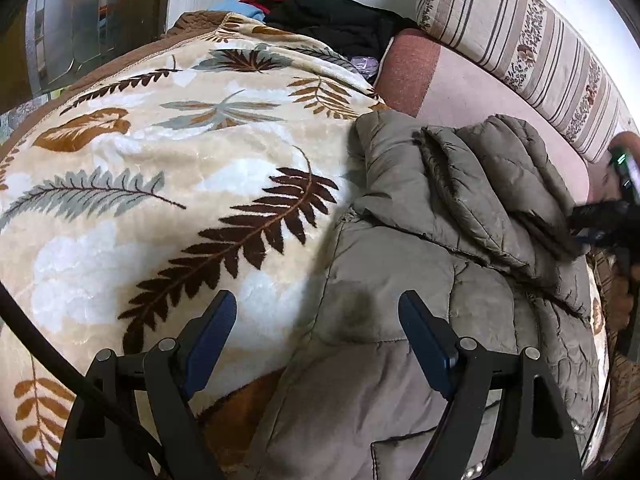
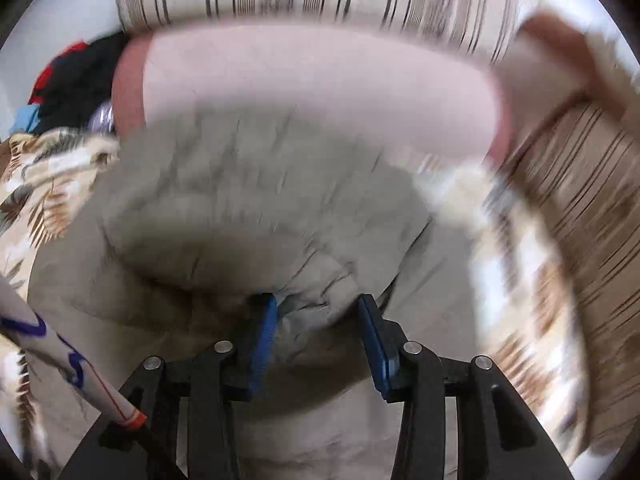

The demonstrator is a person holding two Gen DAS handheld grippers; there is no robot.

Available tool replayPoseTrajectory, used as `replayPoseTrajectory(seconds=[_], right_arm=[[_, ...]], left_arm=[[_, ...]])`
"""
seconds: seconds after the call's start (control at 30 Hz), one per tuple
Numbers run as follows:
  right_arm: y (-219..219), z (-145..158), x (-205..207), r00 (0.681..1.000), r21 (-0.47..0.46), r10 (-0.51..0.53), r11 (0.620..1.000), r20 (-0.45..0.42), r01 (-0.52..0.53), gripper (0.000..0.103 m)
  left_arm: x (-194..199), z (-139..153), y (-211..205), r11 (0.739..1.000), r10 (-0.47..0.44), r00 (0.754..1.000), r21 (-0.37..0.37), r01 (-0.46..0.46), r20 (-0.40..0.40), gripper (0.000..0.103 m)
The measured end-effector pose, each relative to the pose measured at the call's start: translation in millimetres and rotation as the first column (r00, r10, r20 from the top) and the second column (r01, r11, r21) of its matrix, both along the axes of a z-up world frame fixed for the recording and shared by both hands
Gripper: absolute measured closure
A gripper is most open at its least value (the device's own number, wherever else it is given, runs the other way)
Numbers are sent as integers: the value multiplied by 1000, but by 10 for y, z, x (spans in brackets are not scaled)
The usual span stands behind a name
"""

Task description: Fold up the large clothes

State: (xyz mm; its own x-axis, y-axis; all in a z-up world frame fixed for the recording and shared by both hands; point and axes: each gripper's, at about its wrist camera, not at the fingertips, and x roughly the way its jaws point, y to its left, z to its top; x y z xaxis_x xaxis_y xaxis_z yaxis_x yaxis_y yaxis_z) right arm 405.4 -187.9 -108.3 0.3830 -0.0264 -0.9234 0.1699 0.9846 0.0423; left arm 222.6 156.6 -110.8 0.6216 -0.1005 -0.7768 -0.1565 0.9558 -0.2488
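A grey-brown quilted puffer jacket (image 1: 440,248) lies on a leaf-patterned blanket (image 1: 160,184) spread over a bed. One part, likely a sleeve (image 1: 472,176), is folded across its upper half. My left gripper (image 1: 318,308) is open and empty, hovering over the jacket's left edge where it meets the blanket. My right gripper (image 2: 318,312) appears in the left wrist view (image 1: 600,220) at the jacket's right side. In the blurred right wrist view its fingers (image 2: 264,332) stand partly apart with a bunched fold of the jacket (image 2: 256,200) between them; the grip cannot be judged.
A pink pillow (image 1: 472,92) and a striped floral bolster (image 1: 532,44) lie beyond the jacket by the wall. A heap of black, red and blue clothes (image 1: 320,12) sits at the far end. A black cable (image 1: 48,356) crosses the lower left.
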Motion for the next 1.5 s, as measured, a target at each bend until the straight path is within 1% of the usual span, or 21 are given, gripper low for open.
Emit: replayPoseTrajectory(seconds=[0.03,0.07,0.13,0.17,0.23,0.37,0.47,0.53,0.6,0.7,0.8,0.87,1.0,1.07,1.13,1.23,1.3,1.33,1.4,1.47,1.5], right_arm=[[98,-99,-62,999,30,36,999,-25,-35,59],[261,-177,-160,995,13,96,995,-37,-96,59],[621,-236,-357,974,-98,223,969,-38,-226,59],[695,-231,-392,969,-120,245,961,-40,-248,60],[710,-129,-400,970,-143,241,960,-16,-241,60],[662,280,-499,974,-170,183,972,134,-159,60],[760,585,-584,956,-181,167,976,240,-125,60],[894,684,-606,940,-182,197,972,277,-150,60],[1149,674,-664,923,-174,274,957,269,-233,60],[1613,411,-605,901,-124,395,918,177,-378,64],[1943,82,-385,897,-166,432,895,95,-414,77],[2031,-61,-163,919,-171,386,914,79,-368,78],[2104,-5,2,924,-220,372,912,86,-347,78],[2019,242,-126,897,-168,416,905,149,-391,78],[1860,507,-260,883,-144,414,909,223,-391,78],[1469,785,-327,892,-152,325,945,314,-291,76],[1273,783,-274,911,-178,253,963,324,-204,75],[1154,687,-221,931,-194,215,968,295,-162,74],[978,326,-79,970,-172,167,976,178,-136,74],[897,-67,-29,986,-103,159,983,47,-153,74],[912,-182,-45,985,-110,166,981,36,-161,74]], left_arm=[[9,-2,1,1000,-3,1000,-5,3,-2,21],[18,-4,5,1000,-3,1000,-10,3,-2,21],[33,-14,13,1000,-1,1000,-17,1,-6,21],[39,-21,15,1000,-1,1000,-21,1,-10,21],[36,-39,22,1000,0,1000,-24,-1,-21,21],[8,-27,54,999,15,1000,-29,-15,-13,21],[20,-43,76,999,21,1000,-39,-22,-21,21],[26,-56,95,999,23,999,-45,-24,-28,21],[18,-52,123,998,31,999,-52,-33,-26,21],[7,-47,160,997,39,999,-73,-41,-23,21],[13,-61,162,996,39,999,-76,-41,-26,21],[24,-68,142,997,34,999,-68,-36,-27,21],[50,-80,106,999,27,999,-38,-28,-26,21],[52,-96,107,999,20,999,-44,-22,-33,21],[47,-92,120,998,19,999,-54,-21,-33,21],[35,-85,123,998,22,999,-54,-24,-28,21],[37,-95,108,999,20,999,-50,-21,-33,21],[41,-102,99,999,20,999,-44,-21,-35,21],[53,-119,84,999,20,999,-29,-21,-40,21],[62,-145,66,1000,24,998,-11,-24,-50,21],[71,-160,61,1000,22,998,-10,-23,-56,21]])
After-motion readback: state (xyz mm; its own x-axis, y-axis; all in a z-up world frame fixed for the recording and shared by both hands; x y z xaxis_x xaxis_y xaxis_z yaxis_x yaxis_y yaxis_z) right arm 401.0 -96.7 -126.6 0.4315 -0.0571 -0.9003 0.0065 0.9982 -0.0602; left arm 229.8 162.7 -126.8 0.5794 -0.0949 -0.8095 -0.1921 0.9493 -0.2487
